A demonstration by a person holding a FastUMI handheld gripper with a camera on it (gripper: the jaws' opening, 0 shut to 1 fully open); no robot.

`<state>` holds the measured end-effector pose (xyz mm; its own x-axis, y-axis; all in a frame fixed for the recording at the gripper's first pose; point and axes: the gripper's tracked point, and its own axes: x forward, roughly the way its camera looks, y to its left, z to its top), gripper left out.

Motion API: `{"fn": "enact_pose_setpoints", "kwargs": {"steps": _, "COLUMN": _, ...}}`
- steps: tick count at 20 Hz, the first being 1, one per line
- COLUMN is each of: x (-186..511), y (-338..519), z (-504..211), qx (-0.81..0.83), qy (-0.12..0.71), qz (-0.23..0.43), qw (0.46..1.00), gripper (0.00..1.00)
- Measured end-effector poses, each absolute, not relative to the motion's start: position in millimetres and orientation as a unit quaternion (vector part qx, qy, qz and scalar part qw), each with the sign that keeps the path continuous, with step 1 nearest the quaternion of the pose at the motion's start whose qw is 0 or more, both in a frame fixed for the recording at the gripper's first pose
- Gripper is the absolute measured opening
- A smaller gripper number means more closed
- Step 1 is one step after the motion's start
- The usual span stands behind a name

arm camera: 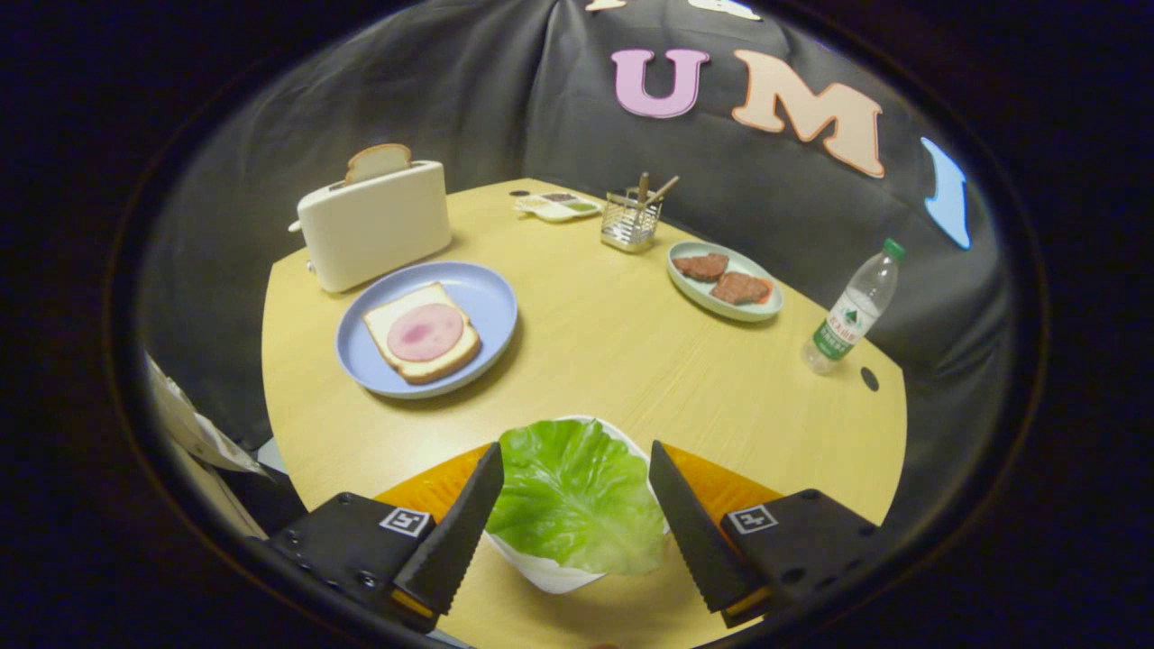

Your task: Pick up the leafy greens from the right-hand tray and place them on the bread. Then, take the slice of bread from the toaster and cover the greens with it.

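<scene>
One crinkled green lettuce leaf (577,496) lies in a white tray (550,572) at lower centre, between the gripper (577,464)'s spread fingers, untouched. One ham-topped bread slice (422,333) sits on a round blue plate (478,293) at centre left. One more slice (377,161) stands in the white toaster (374,225) at upper left.

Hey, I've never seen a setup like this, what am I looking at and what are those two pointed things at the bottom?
Those are the two fingers of a handheld tool; the camera rides on it, looking forward. The fingers are open on either side of a lettuce leaf lying in a white tray, holding nothing. Beyond, on the yellow table: a blue plate with bread and ham, a toaster with a slice sticking up, a plate of meat, a utensil basket and a water bottle.
</scene>
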<state>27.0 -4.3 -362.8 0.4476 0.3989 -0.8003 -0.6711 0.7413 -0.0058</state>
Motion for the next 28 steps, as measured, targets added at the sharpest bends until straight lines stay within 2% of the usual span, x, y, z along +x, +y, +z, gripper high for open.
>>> {"fn": "enact_pose_setpoints", "kwargs": {"steps": 14, "x": 9, "y": -16, "z": -421, "qx": -0.127, "qy": 0.495, "qz": 0.302, "qw": 0.805, "gripper": 1.00}}
{"fn": "enact_pose_setpoints", "kwargs": {"steps": 15, "x": 11, "y": -14, "z": -422, "qx": -0.124, "qy": 0.494, "qz": 0.300, "qw": 0.807, "gripper": 0.96}}
{"fn": "enact_pose_setpoints", "kwargs": {"steps": 28, "x": 9, "y": -6, "z": -407, "qx": -0.088, "qy": 0.489, "qz": 0.260, "qw": 0.828, "gripper": 0.14}}
